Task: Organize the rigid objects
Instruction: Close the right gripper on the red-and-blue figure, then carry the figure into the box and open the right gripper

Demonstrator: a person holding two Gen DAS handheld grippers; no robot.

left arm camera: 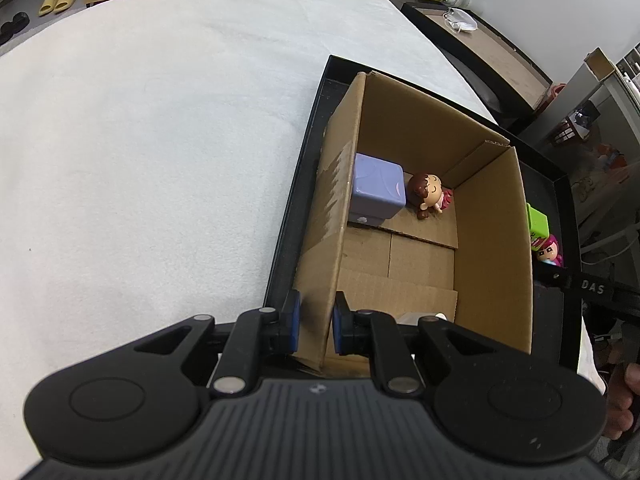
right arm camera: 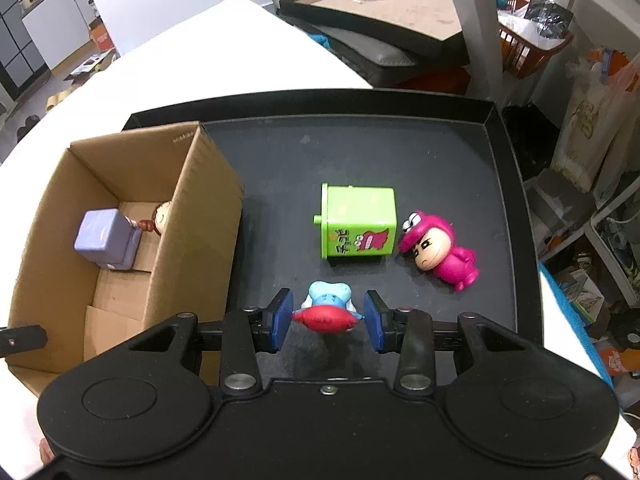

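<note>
Right gripper [right arm camera: 327,318] closing on a toy beside the cardboard box [right arm camera: 200,216]

The black tray [right arm camera: 400,152] is carrying the cardboard box, with a lilac cube [right arm camera: 106,238] and doll [right arm camera: 160,218] lying inside it. Right of the box, a green cube [right arm camera: 358,220] and pink figure [right arm camera: 440,250] are lying. The blue-and-red figure [right arm camera: 328,310] is sitting between the right gripper's narrowed pads, seemingly gripped. The left gripper [left arm camera: 316,322] is pinching the box's wall.

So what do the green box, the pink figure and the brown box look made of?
Green box: hard plastic, probably; glossy, moulded edges, printed graphic.
Pink figure: likely moulded plastic or vinyl, smooth with a sheen.
Brown box: corrugated cardboard, matte; fluted edge shows.
</note>
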